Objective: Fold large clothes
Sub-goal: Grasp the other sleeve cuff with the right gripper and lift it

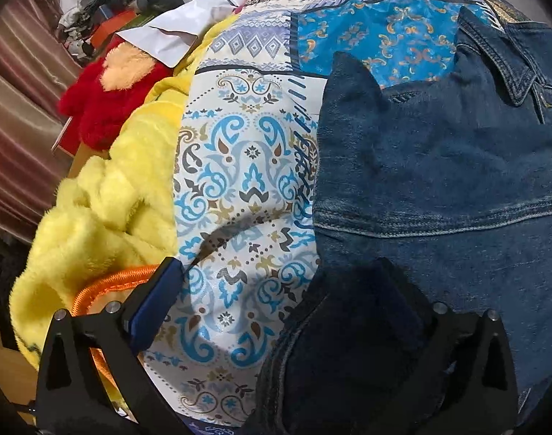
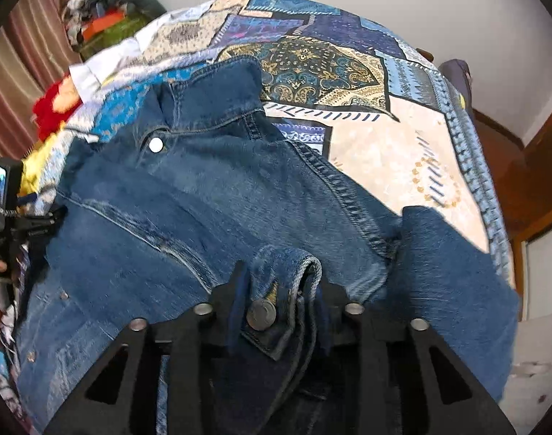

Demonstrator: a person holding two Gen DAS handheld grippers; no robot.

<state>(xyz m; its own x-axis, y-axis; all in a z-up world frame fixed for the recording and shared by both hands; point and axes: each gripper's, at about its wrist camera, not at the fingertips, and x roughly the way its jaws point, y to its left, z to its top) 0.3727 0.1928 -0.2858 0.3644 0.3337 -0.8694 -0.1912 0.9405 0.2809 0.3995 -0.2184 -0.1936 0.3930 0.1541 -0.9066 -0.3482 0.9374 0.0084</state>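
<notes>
Item: denim jacket (image 2: pixel 189 195), spread on the patterned bedspread (image 1: pixel 239 166), collar at the far end; a yellow plush blanket (image 1: pixel 94 217) is heaped at its left. Risk: a one-sided pull may drag the jacket askew and spoil the fold. Left hand-held gripper (image 1: pixel 276 326): fully spread, holding nothing, astride the jacket's near-left edge. Right hand-held gripper (image 2: pixel 279 311): clamped on the buttoned cuff (image 2: pixel 276 311).

My left wrist camera looks steeply down, close over the denim jacket (image 1: pixel 439 188), at its left edge. My right wrist camera hangs just as close over the jacket's cuff side. Both share the jacket's collar and the patterned bedspread (image 1: pixel 239 166).
</notes>
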